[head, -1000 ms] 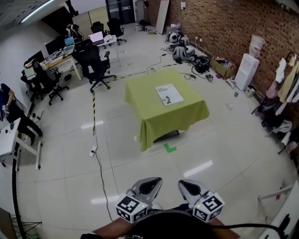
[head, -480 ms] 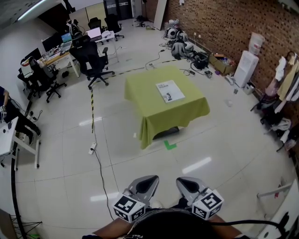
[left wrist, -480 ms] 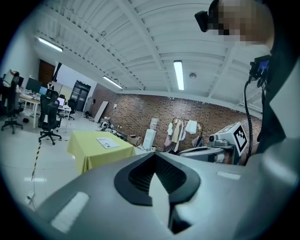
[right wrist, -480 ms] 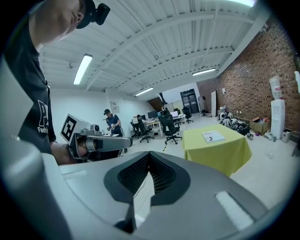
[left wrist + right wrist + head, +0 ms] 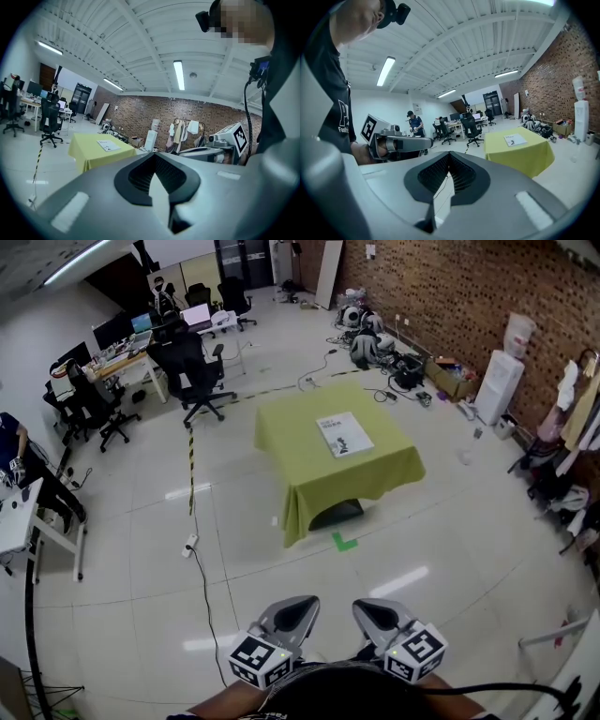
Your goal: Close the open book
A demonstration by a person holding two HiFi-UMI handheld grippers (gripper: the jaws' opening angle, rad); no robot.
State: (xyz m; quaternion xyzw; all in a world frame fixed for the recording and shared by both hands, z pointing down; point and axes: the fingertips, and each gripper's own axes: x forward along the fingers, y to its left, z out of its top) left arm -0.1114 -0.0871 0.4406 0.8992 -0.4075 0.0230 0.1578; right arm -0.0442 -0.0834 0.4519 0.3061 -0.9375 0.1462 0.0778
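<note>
A white book (image 5: 344,435) lies flat on a square table draped in a yellow-green cloth (image 5: 305,460), far ahead across the floor. Whether the book is open I cannot tell at this distance. Both grippers hang low at the bottom of the head view, well short of the table. The left gripper (image 5: 291,613) and the right gripper (image 5: 377,615) are side by side, each shut with nothing held. The left gripper view shows its jaws (image 5: 153,157) meeting at the tips, the book (image 5: 108,145) small beyond them. In the right gripper view, the right gripper (image 5: 449,157) points towards the table, and the book (image 5: 514,139) is at the right.
A green tape mark (image 5: 343,541) lies on the floor before the table. A cable and power strip (image 5: 189,544) run along the left. Office chairs (image 5: 192,371) and desks stand at the back left, a water dispenser (image 5: 494,385) and a clothes rack by the brick wall.
The head view has shifted slightly, so the table sits a little lower and further right in the picture. Both grippers stay shut in the same place.
</note>
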